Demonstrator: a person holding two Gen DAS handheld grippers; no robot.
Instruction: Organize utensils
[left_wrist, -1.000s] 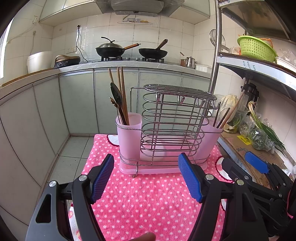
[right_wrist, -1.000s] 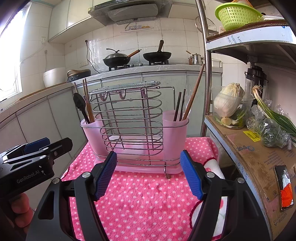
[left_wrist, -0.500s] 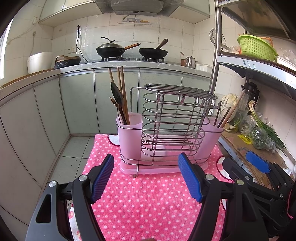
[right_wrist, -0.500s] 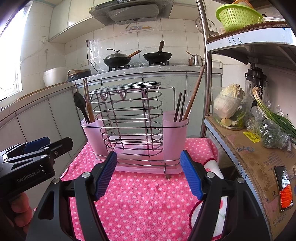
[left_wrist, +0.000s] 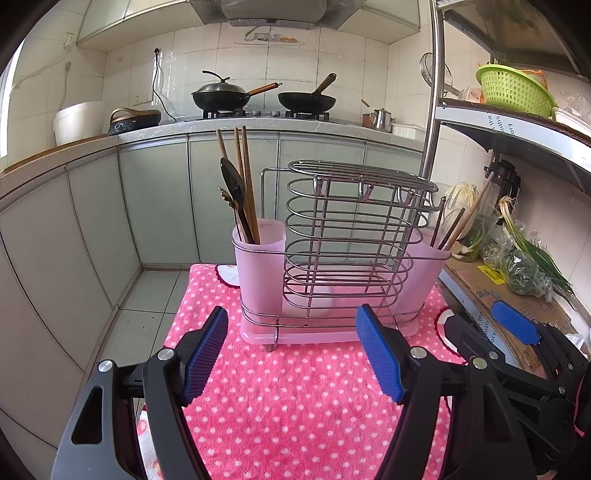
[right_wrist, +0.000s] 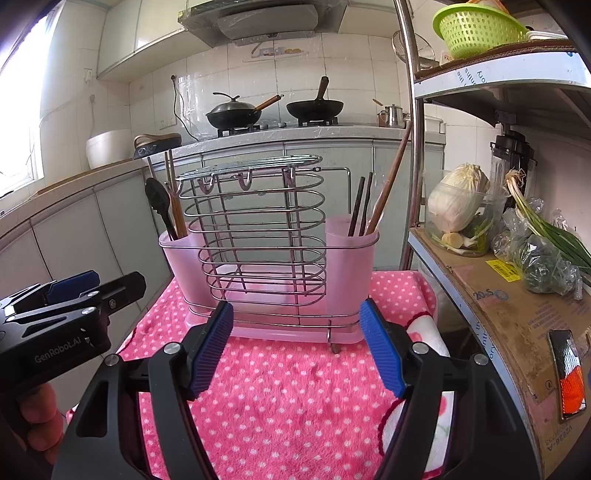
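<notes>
A pink utensil holder (left_wrist: 258, 280) with a wire rack (left_wrist: 347, 236) in its middle stands on a pink dotted towel (left_wrist: 295, 398). Its left cup holds a black spoon (left_wrist: 232, 184) and brown chopsticks (left_wrist: 245, 173). Its right cup (right_wrist: 351, 258) holds dark chopsticks (right_wrist: 360, 206) and a long wooden utensil (right_wrist: 391, 177). My left gripper (left_wrist: 291, 354) is open and empty just in front of the holder. My right gripper (right_wrist: 295, 347) is open and empty, also in front of the holder. The left gripper also shows at the left of the right wrist view (right_wrist: 74, 295).
A metal shelf unit (right_wrist: 417, 147) stands to the right, with a cabbage (right_wrist: 458, 199), green onions (right_wrist: 546, 229) and a phone (right_wrist: 570, 373) on cardboard. A green basket (right_wrist: 476, 26) sits above. Behind are cabinets and a stove with two woks (left_wrist: 306, 98).
</notes>
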